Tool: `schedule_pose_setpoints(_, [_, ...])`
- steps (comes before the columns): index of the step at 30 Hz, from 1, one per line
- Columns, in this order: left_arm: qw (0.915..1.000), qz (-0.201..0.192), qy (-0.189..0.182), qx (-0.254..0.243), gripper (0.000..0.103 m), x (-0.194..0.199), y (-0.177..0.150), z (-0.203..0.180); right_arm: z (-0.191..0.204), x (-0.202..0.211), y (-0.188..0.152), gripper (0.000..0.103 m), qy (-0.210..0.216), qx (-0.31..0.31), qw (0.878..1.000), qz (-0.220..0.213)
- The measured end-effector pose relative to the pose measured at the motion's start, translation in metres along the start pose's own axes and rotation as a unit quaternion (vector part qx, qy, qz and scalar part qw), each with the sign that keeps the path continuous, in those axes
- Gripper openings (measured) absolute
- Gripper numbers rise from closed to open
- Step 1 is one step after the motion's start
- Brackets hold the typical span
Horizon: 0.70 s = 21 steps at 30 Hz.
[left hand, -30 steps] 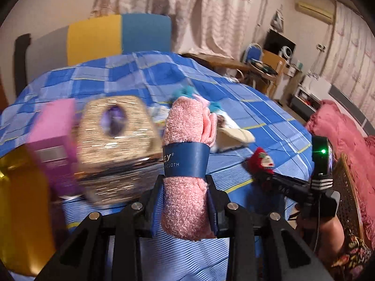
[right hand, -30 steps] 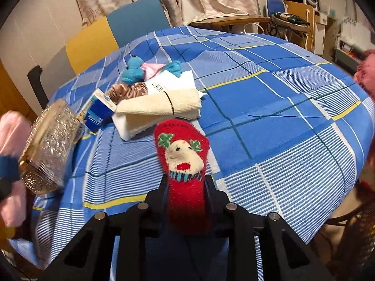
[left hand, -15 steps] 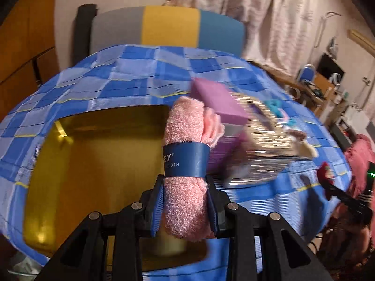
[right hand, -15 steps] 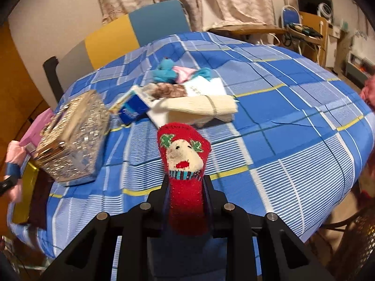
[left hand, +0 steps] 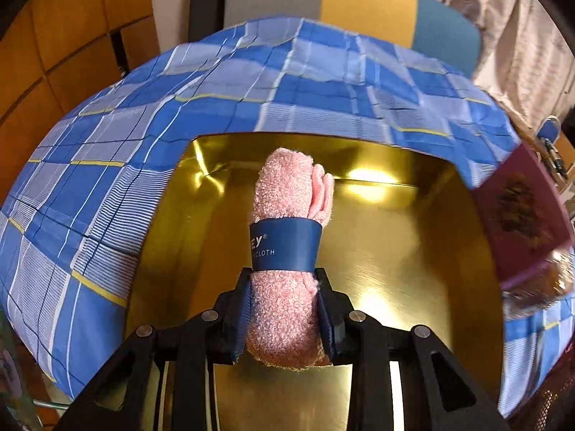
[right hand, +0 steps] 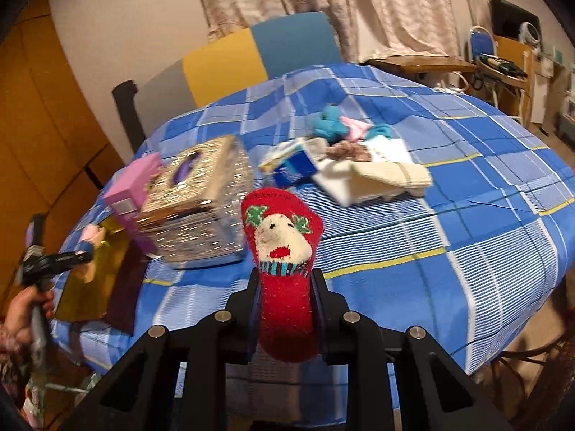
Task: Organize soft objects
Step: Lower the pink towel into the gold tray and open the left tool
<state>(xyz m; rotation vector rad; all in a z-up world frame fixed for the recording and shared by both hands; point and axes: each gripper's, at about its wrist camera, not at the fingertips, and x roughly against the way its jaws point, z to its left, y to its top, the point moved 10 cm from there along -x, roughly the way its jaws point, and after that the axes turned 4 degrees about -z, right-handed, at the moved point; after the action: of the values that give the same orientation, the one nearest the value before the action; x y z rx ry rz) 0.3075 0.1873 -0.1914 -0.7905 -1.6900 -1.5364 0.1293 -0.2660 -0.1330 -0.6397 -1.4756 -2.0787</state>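
My left gripper [left hand: 284, 309] is shut on a rolled pink cloth [left hand: 287, 201] with a blue paper band and holds it over the gold tray [left hand: 413, 251] at the table's near left edge. My right gripper [right hand: 285, 312] is shut on a red Christmas sock [right hand: 282, 237] with a white face, held above the table's front edge. The left gripper with the pink cloth also shows at the far left of the right wrist view [right hand: 84, 255], above the gold tray [right hand: 84, 287]. A pile of soft things [right hand: 355, 158], cream, teal and pink, lies mid-table.
A glittery gold box [right hand: 201, 212] and a pink carton [right hand: 133, 190] stand beside the tray; the carton is at the right edge of the left wrist view [left hand: 524, 215]. A blue packet [right hand: 294, 168] lies by the pile. A chair [right hand: 251, 57] stands behind the blue checked tablecloth [right hand: 449, 222].
My left gripper has swung left with the pink cloth, from facing the gold box to over the gold tray. My right gripper has turned left with the red sock.
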Motion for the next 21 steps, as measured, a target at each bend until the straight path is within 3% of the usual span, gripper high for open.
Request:
schedule_pose_setpoints(6, [0.9993, 0.014, 0.031, 0.015, 0.035, -0.027, 0.007, 0.028, 0.042, 0.008, -0.006, 0.025, 0.037, 0.013, 0.999, 0.002])
schedule_pose_setpoints(12, [0.9976, -0.003, 0.07, -0.001, 0.044, -0.028, 0.021, 0.037, 0.082, 0.009, -0.008, 0.025, 0.064, 0.05, 0.997, 0.002])
schedule_pose_setpoints(16, [0.998, -0.019, 0.053, 0.028, 0.044, -0.014, 0.029, 0.043, 0.1, 0.007, -0.012, 0.025, 0.082, 0.06, 0.995, 0.009])
schedule_pose_setpoints(21, [0.9905, -0.079, 0.08, 0.08, 0.044, 0.037, 0.028, 0.061, 0.131, 0.005, -0.016, 0.025, 0.115, 0.085, 0.989, 0.024])
